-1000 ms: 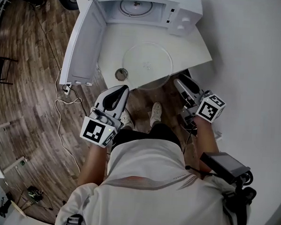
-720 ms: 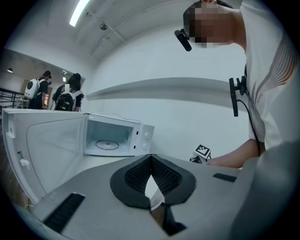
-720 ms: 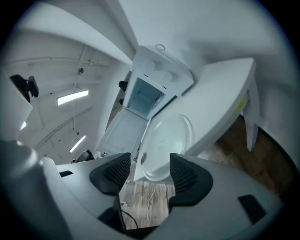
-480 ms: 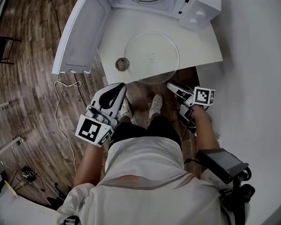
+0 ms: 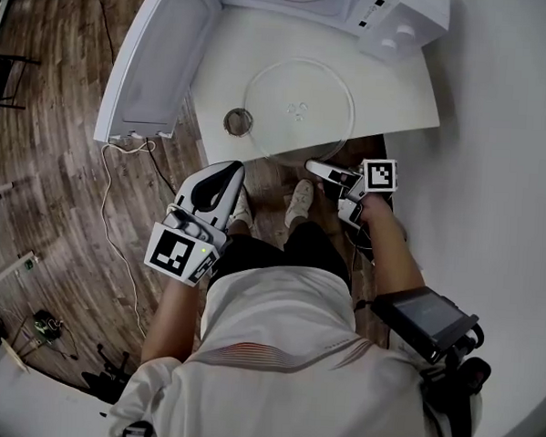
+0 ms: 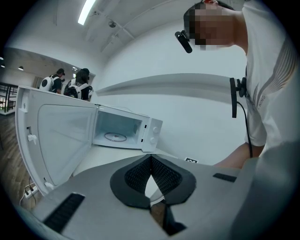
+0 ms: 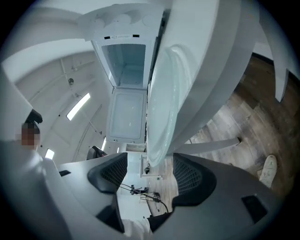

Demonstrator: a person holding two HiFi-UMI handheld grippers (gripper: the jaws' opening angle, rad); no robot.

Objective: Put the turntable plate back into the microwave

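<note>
Glass turntable plate (image 5: pixel 299 109), clear and round with small nubs at its centre, lies flat on the white table (image 5: pixel 229 55) before the open microwave (image 5: pixel 393 23), its near rim at the mouth of the right gripper (image 5: pixel 317 168), whose jaws have just been opening wide and do not touch it, while the left gripper (image 5: pixel 228 174) hangs closed and empty.

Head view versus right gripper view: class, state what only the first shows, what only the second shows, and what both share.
Only the head view: the left gripper and the marker cube on the right gripper. Only the right gripper view: that gripper's pads, just opened and apart, with the glass plate's rim lined up in the gap, ungripped, and ceiling lights. Both: that plate on the table, the open microwave, wood floor.
</note>
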